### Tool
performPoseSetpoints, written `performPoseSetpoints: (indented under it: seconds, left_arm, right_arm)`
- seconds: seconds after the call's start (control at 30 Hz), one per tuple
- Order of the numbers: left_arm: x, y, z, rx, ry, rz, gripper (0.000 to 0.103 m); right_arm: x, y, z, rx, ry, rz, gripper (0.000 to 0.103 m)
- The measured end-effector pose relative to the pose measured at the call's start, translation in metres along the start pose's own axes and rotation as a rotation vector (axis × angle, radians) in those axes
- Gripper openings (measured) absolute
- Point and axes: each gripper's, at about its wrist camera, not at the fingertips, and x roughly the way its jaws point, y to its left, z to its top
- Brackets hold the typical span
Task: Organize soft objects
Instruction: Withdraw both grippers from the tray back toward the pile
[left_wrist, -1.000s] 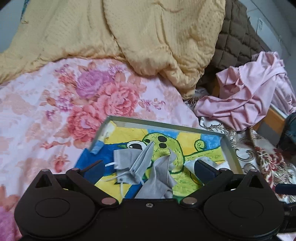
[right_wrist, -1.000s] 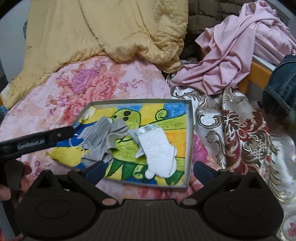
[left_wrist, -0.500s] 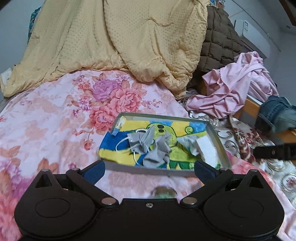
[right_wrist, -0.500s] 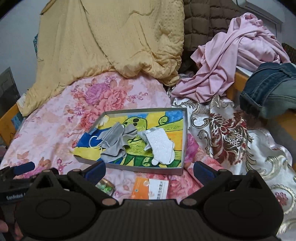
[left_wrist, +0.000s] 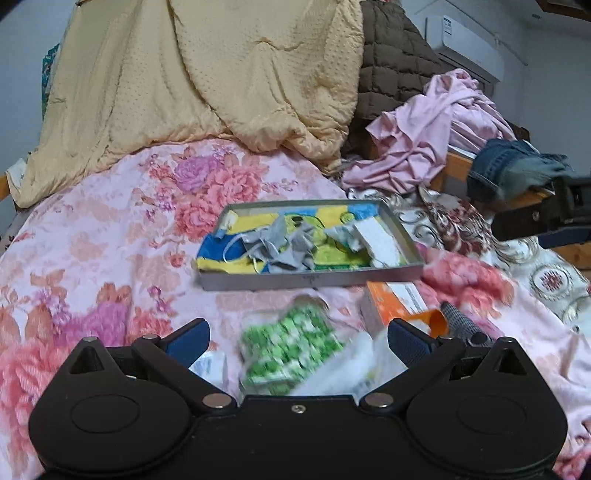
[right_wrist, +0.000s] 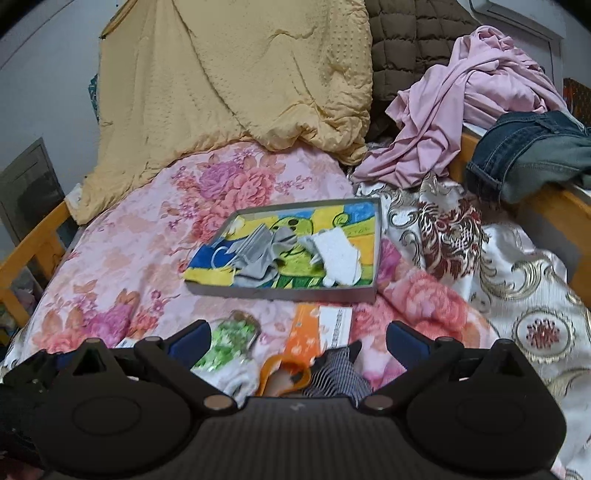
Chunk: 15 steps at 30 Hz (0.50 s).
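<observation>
Left gripper (left_wrist: 297, 341): fingers spread wide, nothing between them, held low over the bed near the front clutter
Right gripper (right_wrist: 298, 341): fingers likewise spread apart, empty, held above the front edge of the bed
Tray (right_wrist: 280, 292): shallow grey box with a cartoon print on its floor, lying flat on the flowered bedspread (right_wrist: 140, 229), well ahead of both grippers
Grey cloth (right_wrist: 262, 251): crumpled in the left-centre of the tray, with thin white loops showing at its left edge
White cloth (right_wrist: 338, 258): lying in the right half of the tray, just beside the grey cloth
Green packet (left_wrist: 291, 347): blurred, on the bedspread in front of the tray, between the left gripper's fingers in that view
Orange box (right_wrist: 314, 328): on the bedspread just in front of the tray's near wall
Yellow quilt (right_wrist: 236, 77): heaped at the head of the bed
Pink garment (right_wrist: 469, 107): bundled to the right, jeans (right_wrist: 532, 151) beside it on the wooden rail
</observation>
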Motion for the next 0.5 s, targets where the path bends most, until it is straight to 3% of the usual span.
performPoseSetpoints:
  seconds: [0.5]
  left_arm:
    - [0.008, -0.011, -0.031, -0.003, 0.060, -0.036, 0.102]
  right_arm:
    - [-0.008, 0.000, -0.020, 0.004, 0.041, 0.003, 0.103]
